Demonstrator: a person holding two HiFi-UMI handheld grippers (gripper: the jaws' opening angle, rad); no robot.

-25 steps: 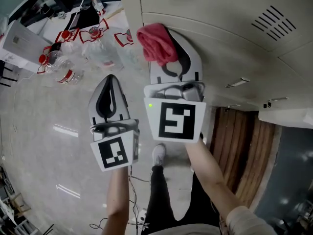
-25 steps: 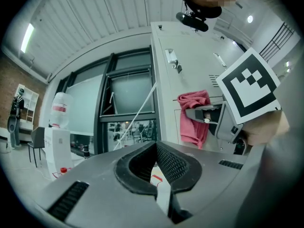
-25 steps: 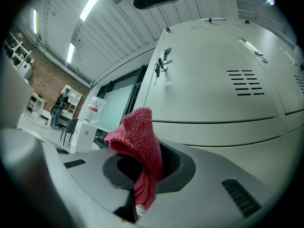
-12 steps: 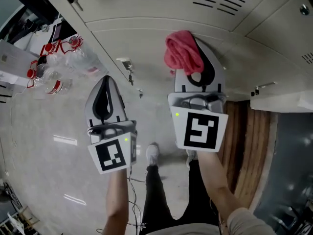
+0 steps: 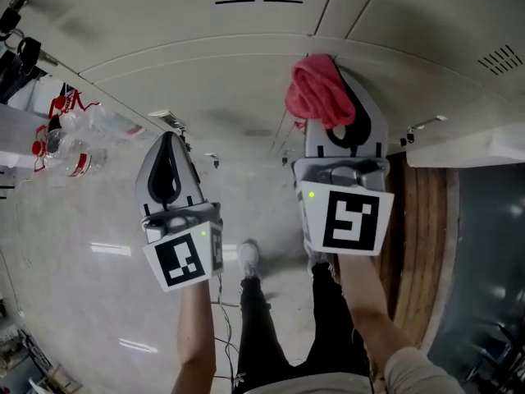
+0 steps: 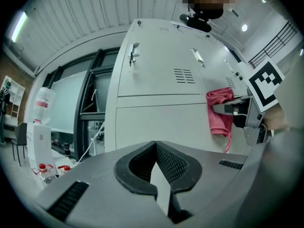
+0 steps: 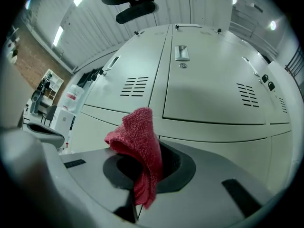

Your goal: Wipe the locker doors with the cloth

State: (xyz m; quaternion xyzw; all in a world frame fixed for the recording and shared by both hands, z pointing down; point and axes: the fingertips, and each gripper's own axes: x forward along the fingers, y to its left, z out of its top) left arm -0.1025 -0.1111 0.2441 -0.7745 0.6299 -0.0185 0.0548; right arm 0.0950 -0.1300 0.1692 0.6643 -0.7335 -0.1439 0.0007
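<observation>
Head view, toward 1 o'clock: found the right gripper [image 5: 336, 66] raised at the locker doors [image 5: 205, 64], clamped on a bunched red cloth [image 5: 316, 93]. Checked the right gripper view and confirmed the pinch, with one fold caught between the pads, the bulk bulging toward 11 o'clock and a tail drooping at 6. Found the left gripper [image 5: 168, 138] at 8 o'clock of the head view, pressed together on nothing and held clear of the doors. Placed the cloth near the horizontal seam between an upper and a lower door. From the left gripper view it looked to lie against the panel at 3 o'clock, but could not tell for certain that it touched.

Judged the step to be bringing the cloth onto the door face, with the wiping itself mostly left to do. Expected the next move to call for pressing the wad flat against the panel, sweeping across it with the pinch kept firm, and steering round the handle [image 7: 180, 53] up at 12 o'clock.
</observation>
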